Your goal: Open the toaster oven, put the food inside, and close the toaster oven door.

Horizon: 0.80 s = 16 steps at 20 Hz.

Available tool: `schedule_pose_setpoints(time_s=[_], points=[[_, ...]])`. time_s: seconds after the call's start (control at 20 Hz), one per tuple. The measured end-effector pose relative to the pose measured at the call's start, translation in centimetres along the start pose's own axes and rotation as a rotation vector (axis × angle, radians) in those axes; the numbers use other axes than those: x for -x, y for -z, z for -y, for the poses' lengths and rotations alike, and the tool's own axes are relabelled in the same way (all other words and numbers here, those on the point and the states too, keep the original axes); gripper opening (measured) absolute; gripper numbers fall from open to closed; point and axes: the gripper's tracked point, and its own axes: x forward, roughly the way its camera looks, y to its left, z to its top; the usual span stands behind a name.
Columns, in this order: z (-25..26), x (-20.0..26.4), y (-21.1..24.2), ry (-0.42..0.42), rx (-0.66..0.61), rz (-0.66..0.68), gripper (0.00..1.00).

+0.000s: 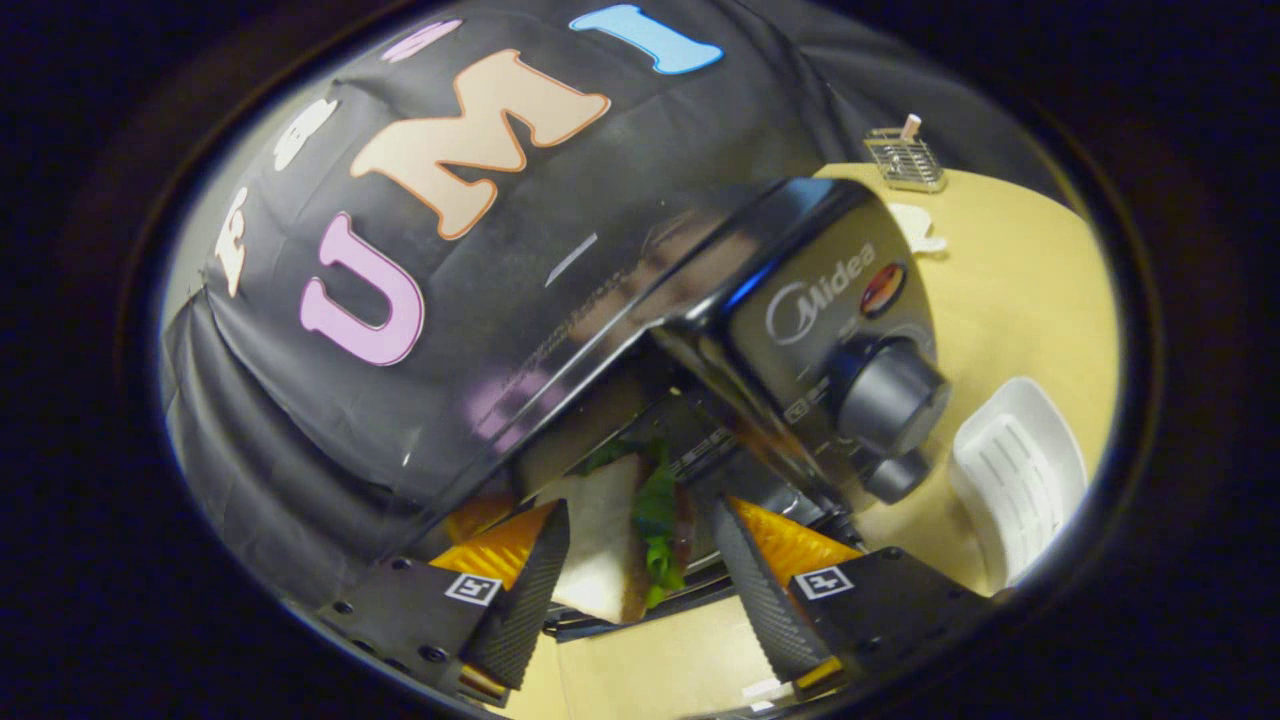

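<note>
The black toaster oven stands on the wooden table, tilted in my view, with its door folded down toward me and the cavity open just beyond the fingers. A sandwich of white bread with green lettuce and a reddish filling stands on edge between my fingers. My gripper is shut on it, the left fingertip on the bread and the right one close against the filling side. The sandwich's far end reaches into the mouth of the oven, over the lowered door.
Two round knobs stick out of the oven's control panel right of the opening. A white ribbed tray lies on the table beside the oven. Farther back stand a small wire rack and a white object.
</note>
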Motion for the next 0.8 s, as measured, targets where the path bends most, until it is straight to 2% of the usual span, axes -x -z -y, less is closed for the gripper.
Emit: schedule_pose_setpoints(time_s=[0.35,0.8], points=[[1.1,4.6,-0.4,0.001,0.117,-0.025,0.99],[1.7,11.1,4.9,-0.05,0.307,-0.215,0.99]])
